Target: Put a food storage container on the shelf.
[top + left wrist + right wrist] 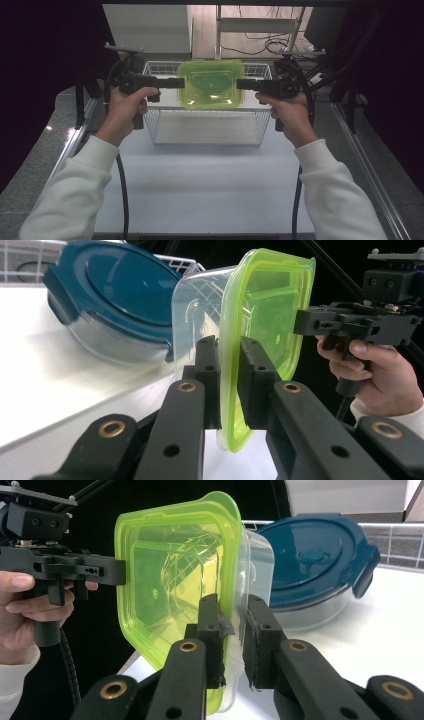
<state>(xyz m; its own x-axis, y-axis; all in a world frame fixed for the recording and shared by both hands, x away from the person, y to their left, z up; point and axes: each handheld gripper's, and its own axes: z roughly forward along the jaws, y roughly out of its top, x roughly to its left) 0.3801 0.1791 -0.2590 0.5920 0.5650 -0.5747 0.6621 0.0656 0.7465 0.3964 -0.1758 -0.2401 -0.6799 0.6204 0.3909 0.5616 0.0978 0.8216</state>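
Note:
A clear square container with a lime-green lid (211,84) hangs level above a white wire basket (152,122). My left gripper (180,82) is shut on its left rim and my right gripper (241,84) on its right rim. In the left gripper view my jaws (227,352) pinch the green lid's edge (265,315), and the right gripper (300,322) meets the far edge. The right gripper view has my jaws (234,607) clamped on the lid's rim (170,570), opposite the left gripper (120,572). Behind it sits a round glass container with a teal lid (120,295) (315,555).
The basket stands at the far end of a white table (210,190) with metal rails along both sides. Beyond it are a white box (147,27), a metal frame (257,25) and loose cables on the floor. Dark curtains close in left and right.

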